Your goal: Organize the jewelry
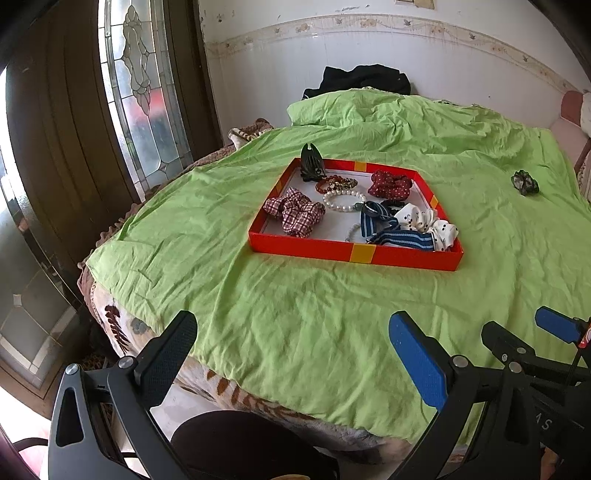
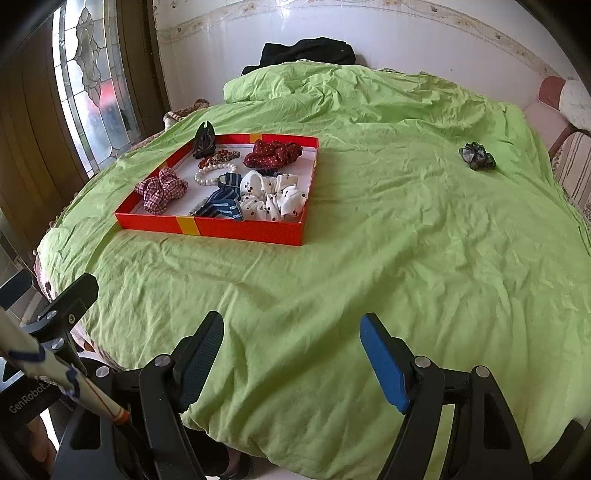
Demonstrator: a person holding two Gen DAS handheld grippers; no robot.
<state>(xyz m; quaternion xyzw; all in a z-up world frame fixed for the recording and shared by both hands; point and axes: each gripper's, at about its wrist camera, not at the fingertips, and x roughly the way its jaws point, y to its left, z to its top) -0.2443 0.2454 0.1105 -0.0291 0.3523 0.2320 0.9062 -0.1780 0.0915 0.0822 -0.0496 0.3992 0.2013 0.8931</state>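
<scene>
One green sheet [image 2: 369, 240] | red tray [image 2: 207, 229] | possibly tiled wall [image 2: 369, 33]

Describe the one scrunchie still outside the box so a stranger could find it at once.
Start at the green sheet covering the bed, then find the red box on its left half. Look far right, toward the pink chair: the dark grey-green scrunchie lies alone on bare sheet, the only accessory not in the box.
</scene>
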